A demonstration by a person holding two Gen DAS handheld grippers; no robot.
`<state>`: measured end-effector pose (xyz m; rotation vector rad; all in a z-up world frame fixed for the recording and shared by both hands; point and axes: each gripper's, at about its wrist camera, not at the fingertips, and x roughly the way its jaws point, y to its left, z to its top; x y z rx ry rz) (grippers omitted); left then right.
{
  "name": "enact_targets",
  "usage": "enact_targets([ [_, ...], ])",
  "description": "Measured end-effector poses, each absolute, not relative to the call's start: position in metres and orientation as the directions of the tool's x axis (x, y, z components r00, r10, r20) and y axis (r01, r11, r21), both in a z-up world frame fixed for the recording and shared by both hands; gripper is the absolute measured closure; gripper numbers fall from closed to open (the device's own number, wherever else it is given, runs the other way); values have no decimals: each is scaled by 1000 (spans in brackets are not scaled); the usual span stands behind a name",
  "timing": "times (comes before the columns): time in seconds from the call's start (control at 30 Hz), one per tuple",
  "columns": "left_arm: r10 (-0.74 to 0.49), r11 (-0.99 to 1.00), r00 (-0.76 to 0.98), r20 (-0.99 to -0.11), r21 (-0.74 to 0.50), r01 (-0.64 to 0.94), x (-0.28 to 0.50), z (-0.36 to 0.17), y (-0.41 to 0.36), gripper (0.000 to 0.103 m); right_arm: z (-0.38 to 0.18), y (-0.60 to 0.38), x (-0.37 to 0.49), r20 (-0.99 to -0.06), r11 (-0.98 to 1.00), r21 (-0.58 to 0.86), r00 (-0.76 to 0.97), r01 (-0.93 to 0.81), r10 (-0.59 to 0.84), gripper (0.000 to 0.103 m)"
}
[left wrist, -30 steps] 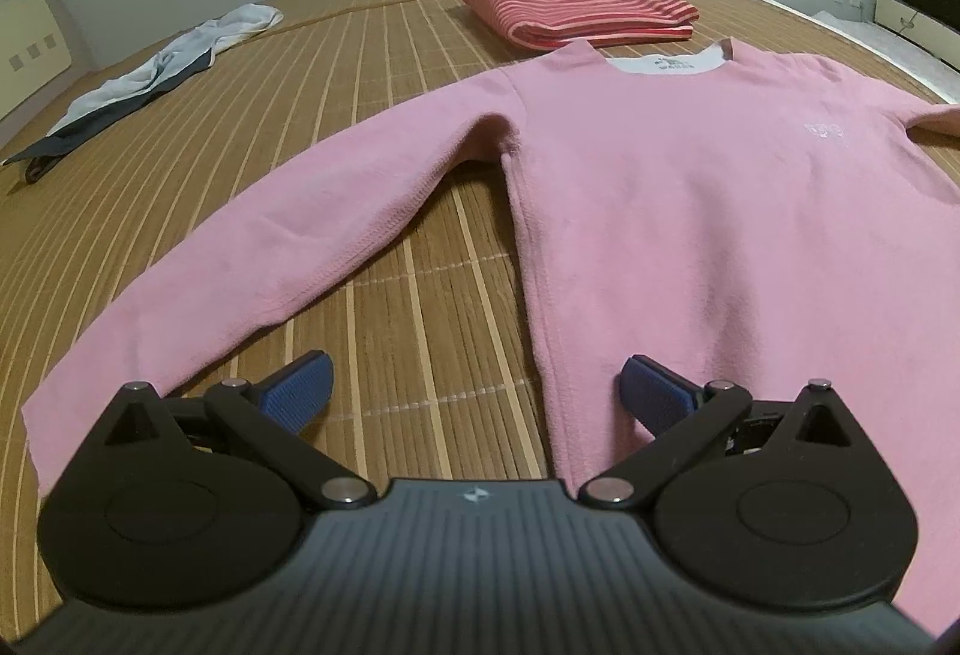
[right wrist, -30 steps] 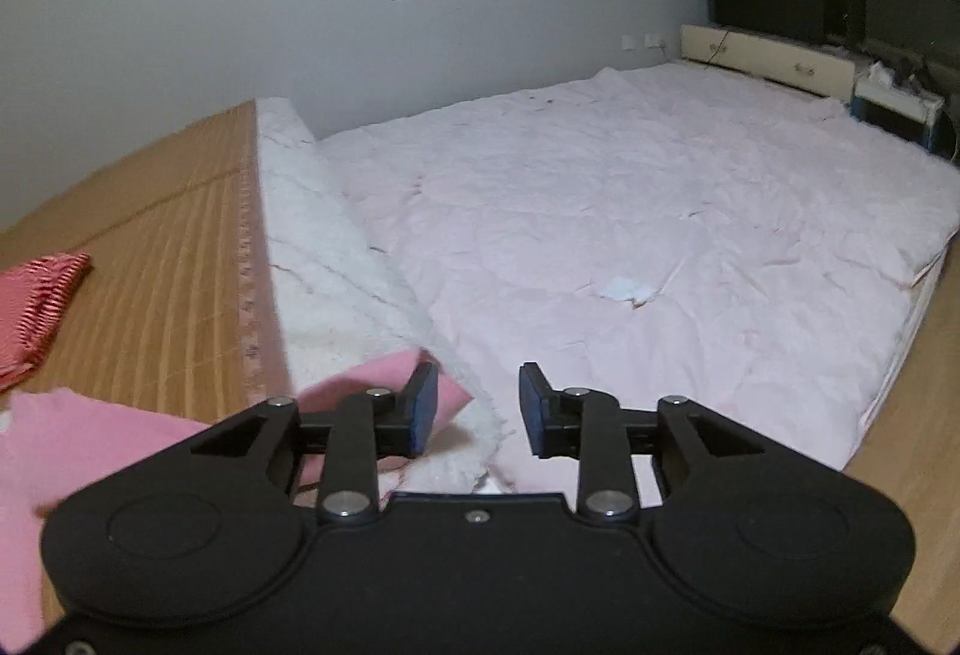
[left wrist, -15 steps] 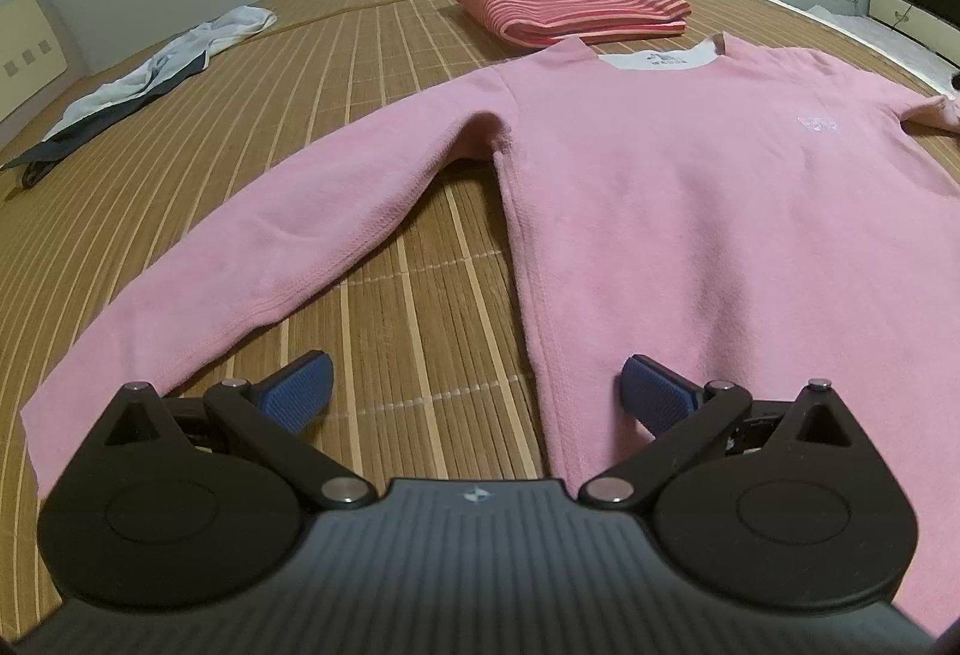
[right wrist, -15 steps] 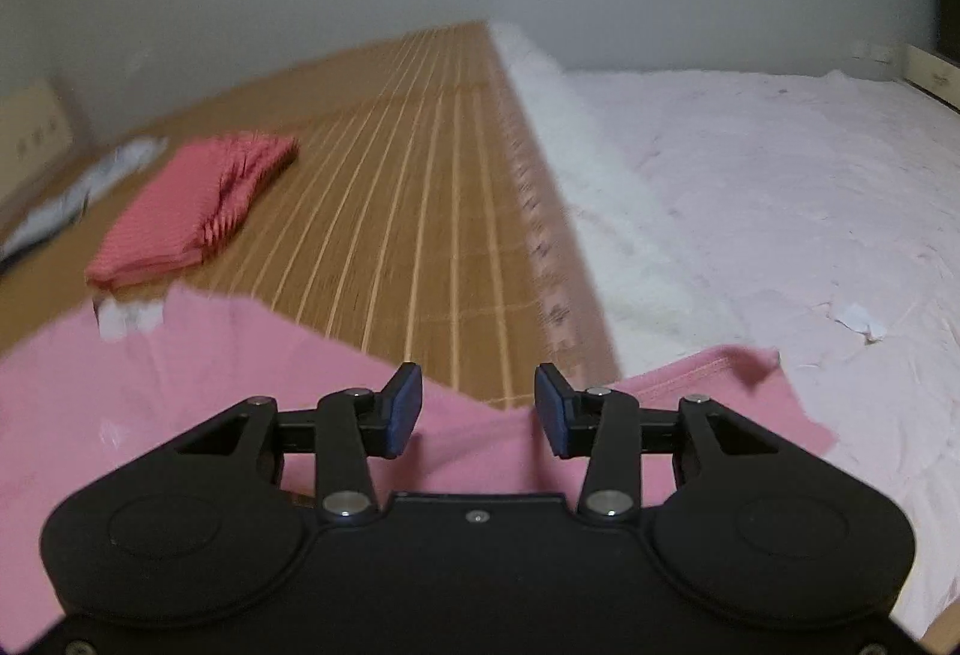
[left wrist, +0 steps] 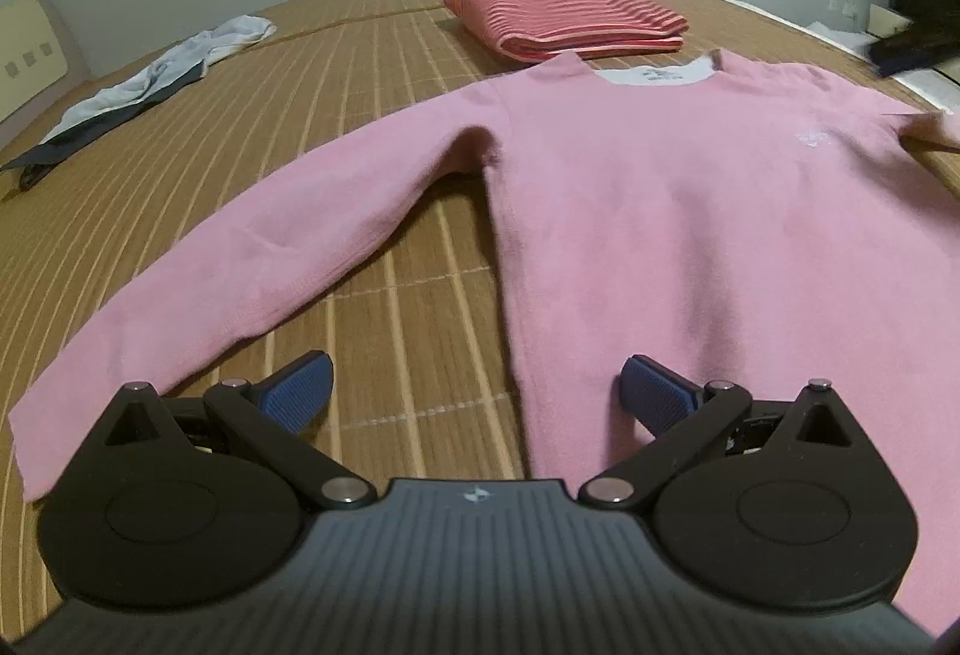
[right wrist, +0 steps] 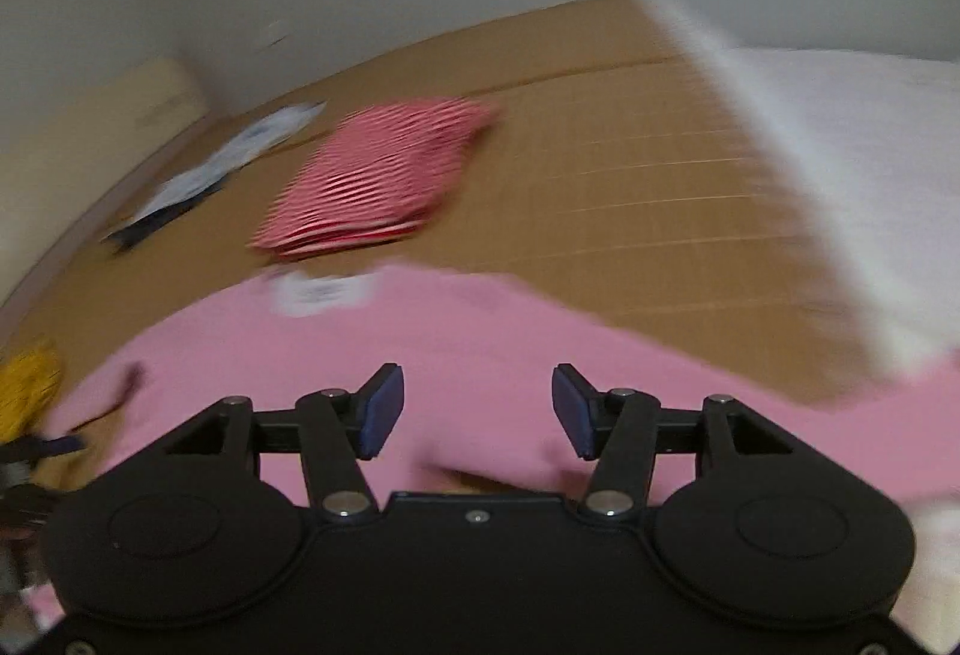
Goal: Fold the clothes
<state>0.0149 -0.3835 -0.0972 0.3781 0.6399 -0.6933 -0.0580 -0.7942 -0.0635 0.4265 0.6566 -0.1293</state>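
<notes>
A pink long-sleeved sweatshirt [left wrist: 690, 211] lies spread flat, front up, on a bamboo mat [left wrist: 372, 73]; its left sleeve [left wrist: 252, 259] stretches toward the near left. My left gripper [left wrist: 474, 394] is open and empty, low over the mat at the sweatshirt's lower left hem. In the blurred right wrist view the sweatshirt [right wrist: 468, 349] fills the foreground. My right gripper [right wrist: 477, 412] is open and empty above it, near the right shoulder.
A folded red striped garment [left wrist: 564, 16] lies beyond the collar, also in the right wrist view [right wrist: 378, 187]. A white and dark garment [left wrist: 138, 97] lies crumpled at the far left. A white quilt [right wrist: 840, 163] borders the mat on the right. Something yellow [right wrist: 27, 397] sits at left.
My right gripper has swung left from the quilt and sleeve cuff toward the sweatshirt body, and its jaws have opened wider. My left gripper has barely moved.
</notes>
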Motion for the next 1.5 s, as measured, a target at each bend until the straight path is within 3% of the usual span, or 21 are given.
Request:
enact_targets([
  [0.1, -455, 711, 584, -672, 122, 693, 13, -101, -387, 0, -75, -762, 12, -673, 939, 278, 738, 202, 41, 48],
  [0.23, -427, 733, 589, -686, 119, 670, 14, -100, -386, 0, -96, -717, 93, -762, 987, 31, 643, 157, -78, 52],
  [0.3, -418, 730, 604, -679, 145, 668, 11, -101, -385, 0, -104, -703, 116, -764, 986, -80, 627, 143, -153, 50],
  [0.73, -397, 761, 589, -703, 107, 640, 9, -98, -353, 0, -115, -716, 195, -722, 976, 8, 676, 217, -144, 47],
  [0.8, -412, 766, 572, -709, 71, 639, 12, -96, -351, 0, -108, -715, 191, -710, 976, 25, 691, 217, -136, 57],
  [0.93, -421, 773, 564, -710, 45, 633, 18, -96, -355, 0, -88, -701, 156, -574, 963, 259, 814, 79, 88, 58],
  [1.0, -420, 773, 568, -708, 50, 633, 18, -96, -360, 0, -91, -677, 156, -570, 971, 238, 808, -10, 148, 58],
  [1.1, -418, 769, 570, -707, 59, 637, 18, -96, -363, 0, -102, -651, 169, -597, 991, 121, 793, -55, 117, 58],
  [1.17, -420, 768, 567, -709, 56, 638, 20, -96, -362, 0, -110, -645, 179, -607, 991, 118, 786, -54, 115, 65],
  [1.23, -413, 775, 563, -716, 49, 631, 24, -97, -359, 0, -117, -642, 190, -624, 987, 146, 769, -62, 140, 82],
  [1.27, -404, 775, 569, -716, 63, 628, 24, -96, -359, 0, -120, -640, 196, -625, 986, 148, 766, -74, 151, 97],
  [1.5, -347, 793, 607, -715, 121, 596, 25, -94, -346, 0, -117, -611, 228, -597, 982, 150, 781, -116, 183, 99],
])
